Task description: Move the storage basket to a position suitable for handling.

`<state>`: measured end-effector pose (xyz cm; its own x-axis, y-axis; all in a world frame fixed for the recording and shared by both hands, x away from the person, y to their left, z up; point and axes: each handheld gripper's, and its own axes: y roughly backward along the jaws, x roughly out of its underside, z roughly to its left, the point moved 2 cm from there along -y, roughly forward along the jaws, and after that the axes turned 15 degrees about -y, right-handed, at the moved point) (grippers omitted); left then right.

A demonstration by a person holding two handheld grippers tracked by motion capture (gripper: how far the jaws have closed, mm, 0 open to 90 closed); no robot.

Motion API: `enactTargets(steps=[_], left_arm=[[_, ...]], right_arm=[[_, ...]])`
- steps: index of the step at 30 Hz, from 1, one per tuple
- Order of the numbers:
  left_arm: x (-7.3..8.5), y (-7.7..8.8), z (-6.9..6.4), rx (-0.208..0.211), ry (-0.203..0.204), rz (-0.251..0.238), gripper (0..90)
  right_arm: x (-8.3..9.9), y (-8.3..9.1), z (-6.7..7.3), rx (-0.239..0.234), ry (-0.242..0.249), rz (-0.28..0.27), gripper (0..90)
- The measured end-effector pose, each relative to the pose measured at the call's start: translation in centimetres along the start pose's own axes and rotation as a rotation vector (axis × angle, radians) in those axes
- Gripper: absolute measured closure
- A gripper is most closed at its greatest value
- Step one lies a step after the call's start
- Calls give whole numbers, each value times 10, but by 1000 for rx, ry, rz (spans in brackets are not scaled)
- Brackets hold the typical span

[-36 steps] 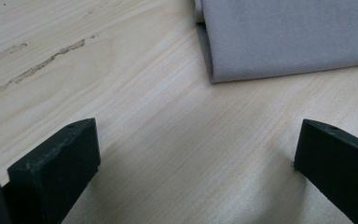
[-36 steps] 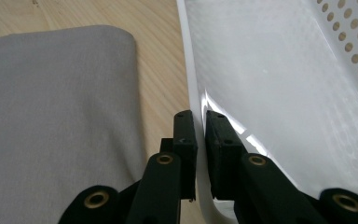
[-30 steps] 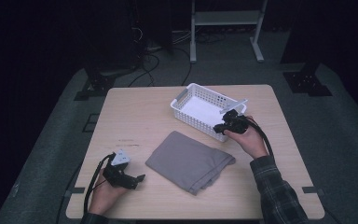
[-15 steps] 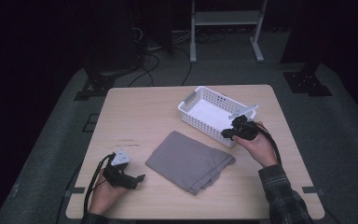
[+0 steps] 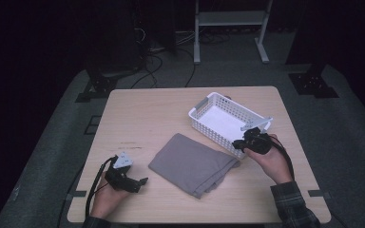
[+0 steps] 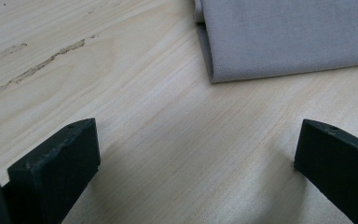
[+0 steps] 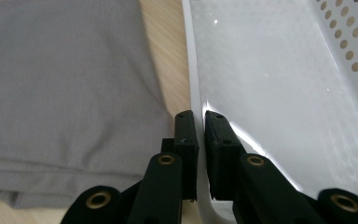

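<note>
Right gripper (image 7: pixel 196 140) pinched on the near wall of the white basket (image 7: pixel 279 93); dragged rightward since a second ago, off the folded grey cloth (image 5: pixel 192 164). Likely clearing room. Left gripper (image 6: pixel 196 154) spread wide, idle on the table (image 6: pixel 168 140).

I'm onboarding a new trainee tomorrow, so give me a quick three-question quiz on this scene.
1. True or false: the right claw is shut on the white basket wall.
2. What lies on the table between the two hands?
A. a folded grey cloth
B. a red towel
C. a plate
3. Fill in: the left claw is ___, with bare table between its jaws.

Key: 1 true; 2 A; 3 open.
</note>
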<state>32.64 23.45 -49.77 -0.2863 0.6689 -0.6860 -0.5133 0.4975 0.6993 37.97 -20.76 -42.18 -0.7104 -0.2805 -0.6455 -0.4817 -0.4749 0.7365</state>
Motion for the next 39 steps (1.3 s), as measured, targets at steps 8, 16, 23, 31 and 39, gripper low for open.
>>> enactTargets(steps=[8, 16, 23, 31, 39], left_arm=[[0, 0, 0, 0, 0, 0, 0], [0, 0, 0, 0, 0, 0, 0], [0, 0, 0, 1, 2, 0, 0], [0, 0, 0, 0, -4, 2, 0], [0, 0, 0, 0, 0, -1, 0]], right_arm=[[13, 8, 6, 9, -12, -9, 825], [3, 21, 1, -7, -42, -60, 709], [-20, 26, -18, 22, -53, -72, 665], [-44, 22, -47, 55, -75, -82, 597], [-56, 11, -77, 122, -76, -94, 565]])
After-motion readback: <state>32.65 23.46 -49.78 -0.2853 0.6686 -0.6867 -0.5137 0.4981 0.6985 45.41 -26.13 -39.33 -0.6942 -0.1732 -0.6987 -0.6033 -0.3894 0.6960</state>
